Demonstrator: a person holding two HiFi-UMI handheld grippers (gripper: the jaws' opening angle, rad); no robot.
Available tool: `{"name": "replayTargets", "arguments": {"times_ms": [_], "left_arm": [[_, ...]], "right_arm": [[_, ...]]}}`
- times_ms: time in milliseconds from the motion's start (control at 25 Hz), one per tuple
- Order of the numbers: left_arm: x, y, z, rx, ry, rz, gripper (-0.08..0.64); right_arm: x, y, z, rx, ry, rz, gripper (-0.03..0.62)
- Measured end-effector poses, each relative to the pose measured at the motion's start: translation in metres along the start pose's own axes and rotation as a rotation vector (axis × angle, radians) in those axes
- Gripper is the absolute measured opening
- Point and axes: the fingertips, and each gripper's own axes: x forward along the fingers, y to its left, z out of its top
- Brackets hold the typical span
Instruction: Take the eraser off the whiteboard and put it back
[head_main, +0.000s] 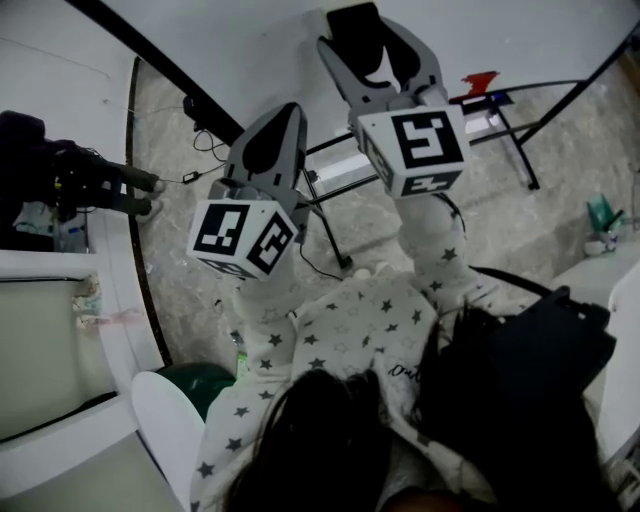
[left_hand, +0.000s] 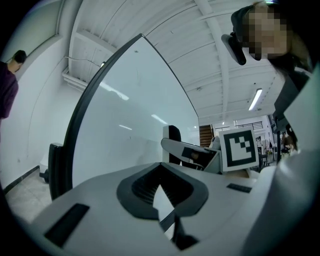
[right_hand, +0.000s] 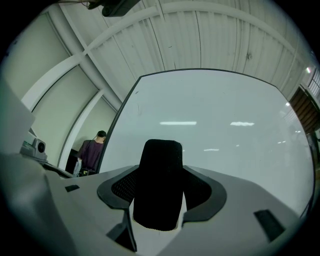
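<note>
Black eraser (right_hand: 159, 170), and it's clamped in the right gripper (right_hand: 161, 182). The fingers (right_hand: 120, 189) pinch it from both sides, and its rounded top pokes up past them. Filling the view behind it is the whiteboard (right_hand: 225, 130), with ceiling lights mirrored across its face. In the head view the eraser sits at the far end of that gripper, right up at the board, though I can't tell whether it actually touches.

Over on the left, the left gripper (left_hand: 161, 172) has its fingers (left_hand: 142, 189) pressed together at the tips with nothing between them, and it faces the whiteboard too. It sits just beside the right gripper and a little nearer to the person.

Below both is a speckled grey floor (head_main: 200, 300) and the board's dark stand (head_main: 328, 225). At far left, past the board's edge, another person (right_hand: 92, 152) stands.
</note>
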Motion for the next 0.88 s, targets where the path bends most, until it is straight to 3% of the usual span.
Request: {"name": "replayTargets", "arguments": {"times_ms": [400,880], "left_arm": [[0.012,-0.019,0.005,-0.017,-0.012,-0.089,0.002],[0.017,-0.035,0.006,-0.036,0.017,-0.139,0.002]], "right_arm": [[-0.022,-0.004,0.008,0.004,0.041,-0.022,0.262],[-0.034,-0.002,0.009,0.008,0.073,-0.029,0.262]]}}
